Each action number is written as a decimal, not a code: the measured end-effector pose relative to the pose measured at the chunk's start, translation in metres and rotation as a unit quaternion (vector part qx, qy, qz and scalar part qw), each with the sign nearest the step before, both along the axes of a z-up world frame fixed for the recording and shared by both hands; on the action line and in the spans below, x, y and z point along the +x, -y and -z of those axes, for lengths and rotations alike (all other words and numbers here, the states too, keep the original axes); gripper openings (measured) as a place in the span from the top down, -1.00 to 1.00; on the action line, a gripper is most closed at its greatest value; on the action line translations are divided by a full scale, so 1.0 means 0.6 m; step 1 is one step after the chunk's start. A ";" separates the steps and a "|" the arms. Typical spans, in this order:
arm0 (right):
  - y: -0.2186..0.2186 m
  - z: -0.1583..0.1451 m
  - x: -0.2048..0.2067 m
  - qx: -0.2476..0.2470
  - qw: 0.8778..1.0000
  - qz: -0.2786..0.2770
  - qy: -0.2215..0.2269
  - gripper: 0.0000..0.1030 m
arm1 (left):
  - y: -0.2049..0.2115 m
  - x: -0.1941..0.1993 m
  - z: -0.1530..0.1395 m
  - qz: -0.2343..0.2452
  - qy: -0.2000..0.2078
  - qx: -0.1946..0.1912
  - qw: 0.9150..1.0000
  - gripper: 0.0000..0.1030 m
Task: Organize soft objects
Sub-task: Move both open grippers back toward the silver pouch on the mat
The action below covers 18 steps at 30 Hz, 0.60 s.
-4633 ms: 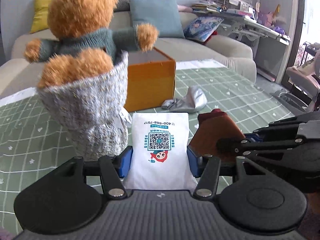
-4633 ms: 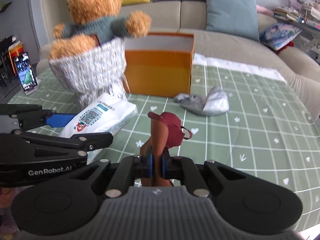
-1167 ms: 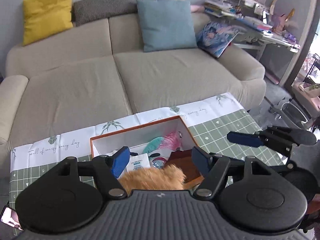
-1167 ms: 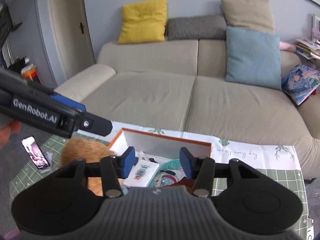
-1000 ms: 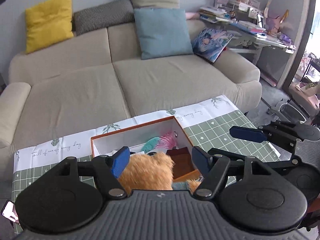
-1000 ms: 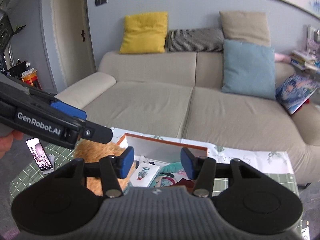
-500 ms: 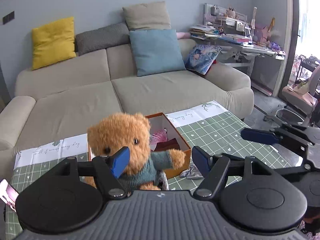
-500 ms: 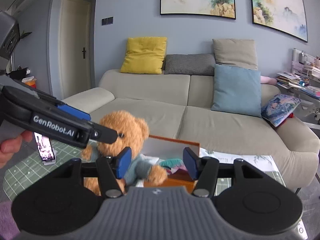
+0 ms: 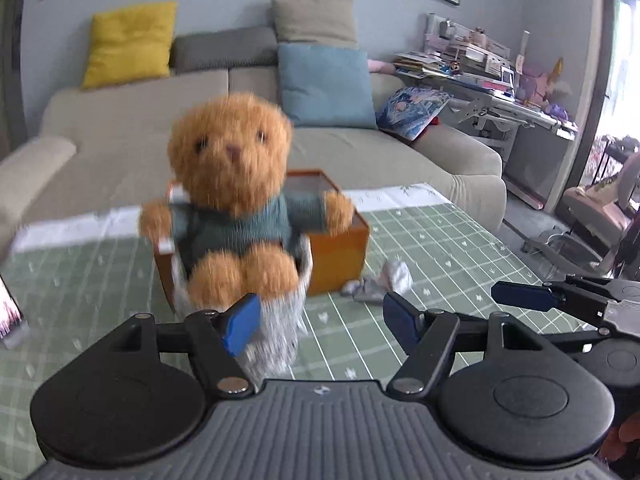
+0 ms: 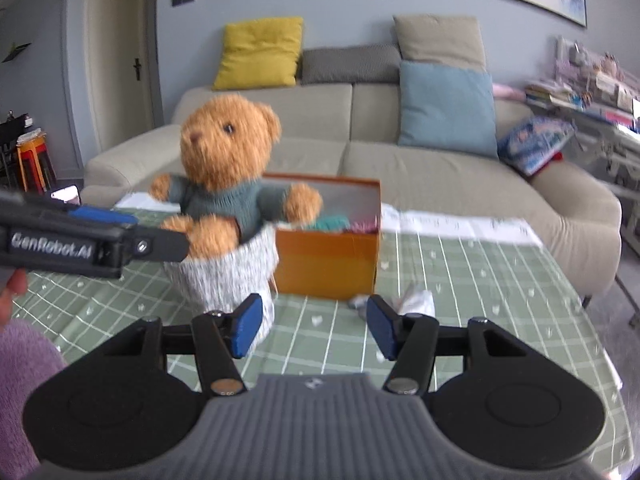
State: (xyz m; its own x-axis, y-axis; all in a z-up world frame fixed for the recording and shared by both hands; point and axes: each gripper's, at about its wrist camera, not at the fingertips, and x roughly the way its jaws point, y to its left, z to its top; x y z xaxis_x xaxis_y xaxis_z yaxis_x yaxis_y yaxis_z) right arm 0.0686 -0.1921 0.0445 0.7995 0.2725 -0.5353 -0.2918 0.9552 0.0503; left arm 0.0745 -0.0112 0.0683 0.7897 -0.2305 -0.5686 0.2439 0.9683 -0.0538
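Observation:
A brown teddy bear [image 9: 232, 184] in a green sweater sits upright in a grey knitted sack [image 10: 224, 272] on the green checked tablecloth [image 9: 440, 248]. Behind it stands an orange box [image 9: 336, 256] holding soft items, with teal and pink ones showing at its rim [image 10: 340, 224]. A grey sock [image 9: 380, 280] lies right of the box, also in the right wrist view [image 10: 412, 296]. My left gripper [image 9: 320, 320] is open and empty, in front of the bear. My right gripper [image 10: 312, 320] is open and empty, facing the box; the left gripper's finger [image 10: 92, 240] crosses its left side.
A beige sofa [image 9: 120, 152] with yellow, grey, tan and blue cushions runs behind the table. A phone [image 10: 66, 194] stands at the table's left end. A cluttered desk [image 9: 500, 92] is at the right. The table's far edge has a white border [image 10: 460, 224].
Both grippers dropped from above the box to table height in front of the bear. The tissue pack and brown item they held earlier now lie in the box; both grippers are empty.

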 end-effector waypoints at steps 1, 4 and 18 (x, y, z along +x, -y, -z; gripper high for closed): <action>0.001 0.007 -0.003 -0.001 1.000 0.002 -0.005 -0.12 | -0.004 -0.005 0.013 -0.002 -0.005 -0.009 1.000 -0.60; 0.004 0.026 0.001 -0.001 1.000 0.008 -0.019 -0.12 | -0.006 -0.013 0.049 -0.010 -0.017 -0.021 1.000 -0.60; 0.027 0.087 0.072 -0.005 0.997 0.035 -0.065 -0.25 | 0.026 0.026 0.136 -0.011 -0.059 0.016 0.998 -0.57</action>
State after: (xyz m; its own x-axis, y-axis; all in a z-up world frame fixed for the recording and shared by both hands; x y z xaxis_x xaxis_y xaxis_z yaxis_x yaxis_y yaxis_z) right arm 0.1120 -0.2085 -0.0075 0.7405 0.2124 -0.6376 -0.2168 0.9735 0.0726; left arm 0.0903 -0.0271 -0.0131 0.7222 -0.1938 -0.6640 0.2154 0.9752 -0.0504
